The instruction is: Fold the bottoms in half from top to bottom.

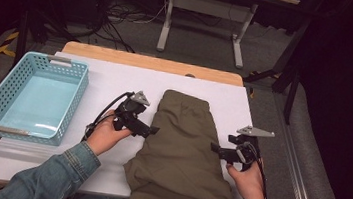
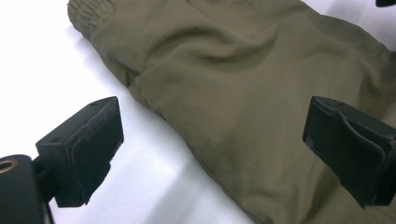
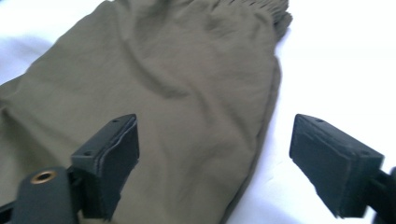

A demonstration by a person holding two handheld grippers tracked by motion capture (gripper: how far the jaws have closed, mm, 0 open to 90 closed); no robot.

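Left of the trousers (image 1: pixel 179 145), blue basket (image 1: pixel 34 96).

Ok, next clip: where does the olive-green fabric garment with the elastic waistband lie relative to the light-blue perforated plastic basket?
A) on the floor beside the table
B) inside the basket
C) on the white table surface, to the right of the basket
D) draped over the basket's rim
C: the olive-green fabric garment lies flat on the white table surface, while the light-blue perforated plastic basket stands apart at the left.
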